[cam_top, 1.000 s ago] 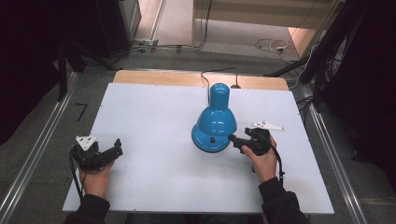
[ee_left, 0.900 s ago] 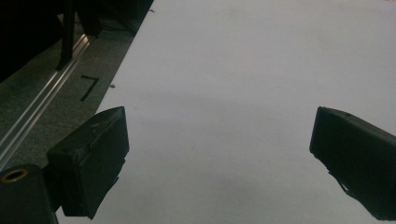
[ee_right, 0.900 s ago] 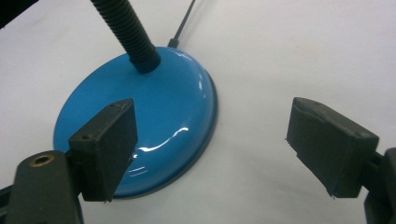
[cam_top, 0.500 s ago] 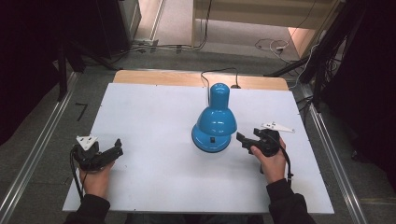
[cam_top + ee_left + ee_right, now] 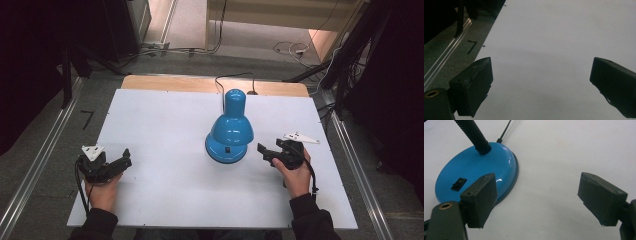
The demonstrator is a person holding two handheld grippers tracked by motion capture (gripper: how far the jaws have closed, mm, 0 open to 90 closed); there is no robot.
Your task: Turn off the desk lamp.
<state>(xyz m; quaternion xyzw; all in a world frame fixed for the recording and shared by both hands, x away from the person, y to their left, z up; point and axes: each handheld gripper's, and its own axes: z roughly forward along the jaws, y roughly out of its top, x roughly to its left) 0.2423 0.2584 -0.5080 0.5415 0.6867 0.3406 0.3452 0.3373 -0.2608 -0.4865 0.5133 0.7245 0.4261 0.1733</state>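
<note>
**Blue desk lamp stands mid-worktop, both hand-held grippers released**

The blue desk lamp (image 5: 229, 132) stands upright on its round base near the middle of the white worktop (image 5: 165, 120), a little right of centre. Seen from the high view, its long axis runs from the near side to the far side: the base with the black rocker switch (image 5: 458, 184) lies toward the person, and the shade rises over it with its narrow capped end leaning to the far edge. A black ribbed neck (image 5: 474, 135) climbs out of the base, and a black cord (image 5: 226, 78) leaves the lamp toward the far wooden edge.

The right hand-held gripper (image 5: 271, 153) sits just right of the base — near it, not touching. Its jaws are spread wide with nothing between them; in the right gripper view the left jaw overlaps the base's rim in the picture, with bare worktop in the gap.

The left hand-held gripper (image 5: 114, 165) rests at the near left of the worktop, well apart from the lamp. Its jaws are also spread wide over bare white surface, beside the worktop's left edge and a metal rail (image 5: 447, 53) on the floor.
</note>
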